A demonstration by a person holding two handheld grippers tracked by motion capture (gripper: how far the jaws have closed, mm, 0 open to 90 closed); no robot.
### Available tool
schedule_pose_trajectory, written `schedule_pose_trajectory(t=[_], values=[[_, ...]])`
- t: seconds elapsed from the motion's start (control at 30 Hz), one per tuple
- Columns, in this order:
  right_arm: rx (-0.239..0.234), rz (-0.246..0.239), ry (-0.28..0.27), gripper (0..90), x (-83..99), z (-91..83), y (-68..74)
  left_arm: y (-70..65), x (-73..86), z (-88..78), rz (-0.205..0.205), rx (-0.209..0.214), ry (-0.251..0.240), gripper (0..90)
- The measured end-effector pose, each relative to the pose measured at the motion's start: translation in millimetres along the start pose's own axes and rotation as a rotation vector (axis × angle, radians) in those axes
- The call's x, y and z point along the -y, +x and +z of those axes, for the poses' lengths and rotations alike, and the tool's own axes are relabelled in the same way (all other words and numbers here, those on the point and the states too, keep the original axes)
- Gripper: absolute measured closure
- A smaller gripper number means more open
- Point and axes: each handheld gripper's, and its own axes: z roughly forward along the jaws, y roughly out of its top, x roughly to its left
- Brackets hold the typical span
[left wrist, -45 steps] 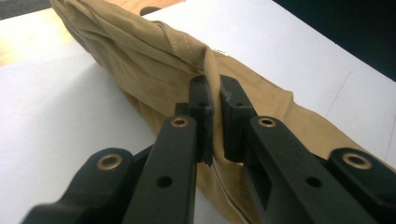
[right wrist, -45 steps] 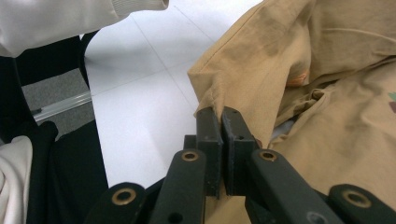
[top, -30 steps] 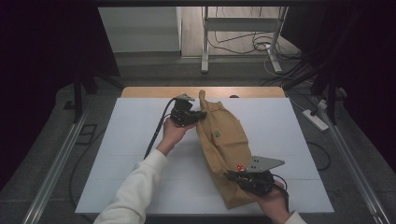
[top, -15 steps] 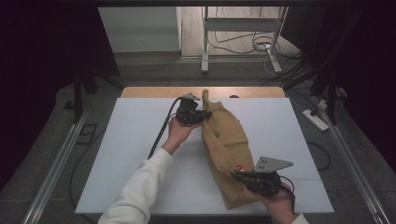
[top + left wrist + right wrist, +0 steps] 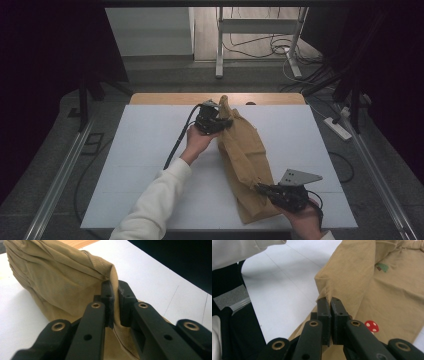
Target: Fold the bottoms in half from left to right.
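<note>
A tan cloth garment (image 5: pixel 245 155) is stretched lengthwise across the white desk (image 5: pixel 135 165), pinched at both ends. Its far end, toward the desk's wooden back edge (image 5: pixel 165 98), is clamped in the left tool (image 5: pixel 222 121), whose jaws are closed on a seamed fold of the fabric. Its near end, by the desk's front edge, is gripped by the right tool (image 5: pixel 261 188), the jaws shut tight on a stitched corner. A small red spotted mushroom print (image 5: pixel 371 326) and a green patch (image 5: pixel 382 267) are seen on the cloth beside that right tool.
</note>
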Motion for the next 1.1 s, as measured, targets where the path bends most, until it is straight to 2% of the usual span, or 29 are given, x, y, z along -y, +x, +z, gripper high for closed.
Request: schedule_pose_trajectory(t=[0.57,0.93,1.07,1.1], values=[[0.026,0.040,0.012,86.4,11.3,-10.7,-5.0,-9.1,-0.1,18.6,0.003,0.011,0.012,83.5],[0.029,0.031,0.030,86.3,12.2,-8.9,-5.3,-10.6,-1.1,25.7,-0.005,0.015,0.014,82.5],[0.031,0.031,0.033,86.1,12.4,-9.3,-5.7,-12.3,-1.7,28.8,-0.010,0.009,0.011,79.4],[0.033,0.029,0.034,84.6,12.6,-9.0,-5.9,-13.1,-1.9,29.4,-0.012,0.013,0.006,74.1]])
